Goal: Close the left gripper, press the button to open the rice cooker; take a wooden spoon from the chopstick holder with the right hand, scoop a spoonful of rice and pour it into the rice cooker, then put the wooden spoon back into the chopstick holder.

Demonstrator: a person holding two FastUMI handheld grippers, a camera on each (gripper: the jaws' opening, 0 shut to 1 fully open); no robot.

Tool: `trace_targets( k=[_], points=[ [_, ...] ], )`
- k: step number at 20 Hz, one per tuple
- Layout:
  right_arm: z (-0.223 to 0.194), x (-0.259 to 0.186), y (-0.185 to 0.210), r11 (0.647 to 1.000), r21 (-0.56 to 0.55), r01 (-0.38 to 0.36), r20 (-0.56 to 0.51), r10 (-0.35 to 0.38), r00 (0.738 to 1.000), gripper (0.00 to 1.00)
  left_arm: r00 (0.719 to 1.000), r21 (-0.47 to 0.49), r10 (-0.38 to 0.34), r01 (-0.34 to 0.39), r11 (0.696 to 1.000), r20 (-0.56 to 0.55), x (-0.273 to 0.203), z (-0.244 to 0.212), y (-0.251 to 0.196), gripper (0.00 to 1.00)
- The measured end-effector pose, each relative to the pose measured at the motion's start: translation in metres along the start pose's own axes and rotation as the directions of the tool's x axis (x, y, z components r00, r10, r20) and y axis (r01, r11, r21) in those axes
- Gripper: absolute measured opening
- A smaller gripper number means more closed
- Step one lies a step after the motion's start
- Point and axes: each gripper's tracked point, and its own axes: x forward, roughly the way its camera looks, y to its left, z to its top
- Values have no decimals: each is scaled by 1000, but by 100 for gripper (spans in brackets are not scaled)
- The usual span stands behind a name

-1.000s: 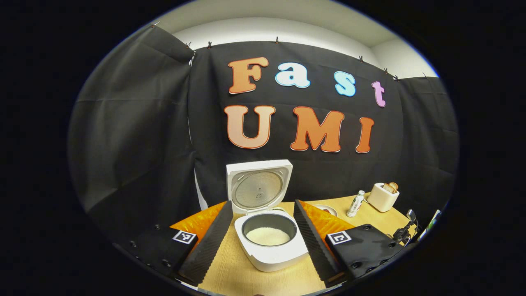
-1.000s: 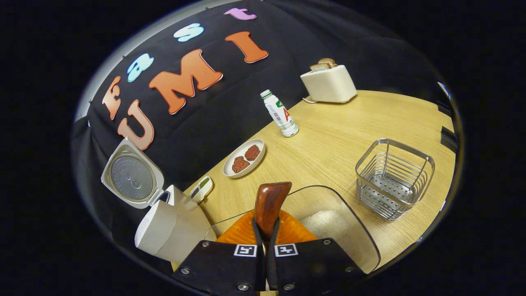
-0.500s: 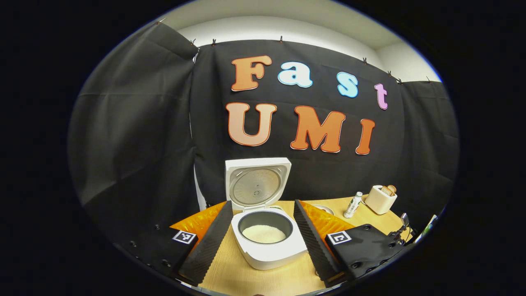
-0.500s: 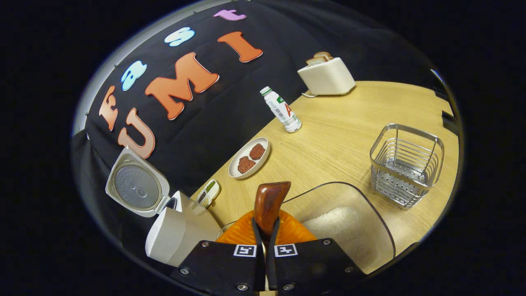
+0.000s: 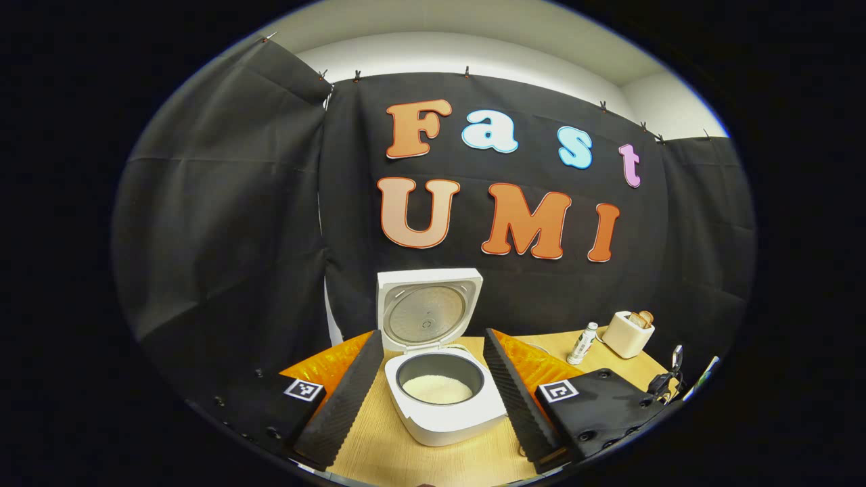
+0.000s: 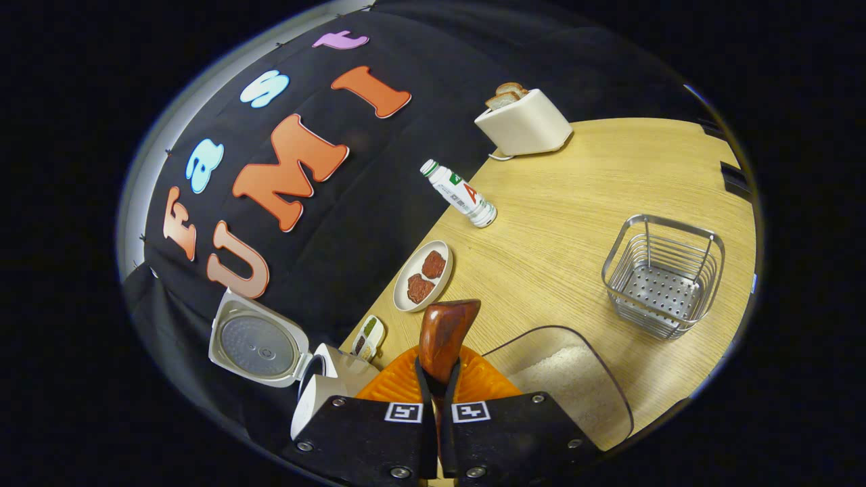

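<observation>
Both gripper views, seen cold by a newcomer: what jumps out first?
In the left gripper view, the white rice cooker stands open on the table between the spread fingers of the left gripper, lid upright, rice in its pot. In the right gripper view, the right gripper is clamped on the wooden spoon, above a clear container of rice. To the right, the wire chopstick holder stands empty.

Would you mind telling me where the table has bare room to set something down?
Bare wood lies between the bottle, toaster and wire basket. It is crowded near the rice cooker, by the plate and rice container.
</observation>
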Motion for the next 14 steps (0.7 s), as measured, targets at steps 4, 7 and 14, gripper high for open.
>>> trace_targets(
  k=[4, 7, 14],
  points=[
    [28, -10, 13, 999, 37, -6, 31, 5, 1000, 1, 1000, -21, 4, -3, 1000, 23, -3, 7, 6, 100],
    [41, -15, 28, 997, 70, -16, 31, 14, 999, 2, 999, -22, 1, -1, 1000, 35, -5, 11, 11, 100],
    [53, -23, 90, 989, 108, -98, 30, 95, 995, 2, 999, -45, -3, 5, 999, 50, -4, 16, 22, 100]
  ],
)
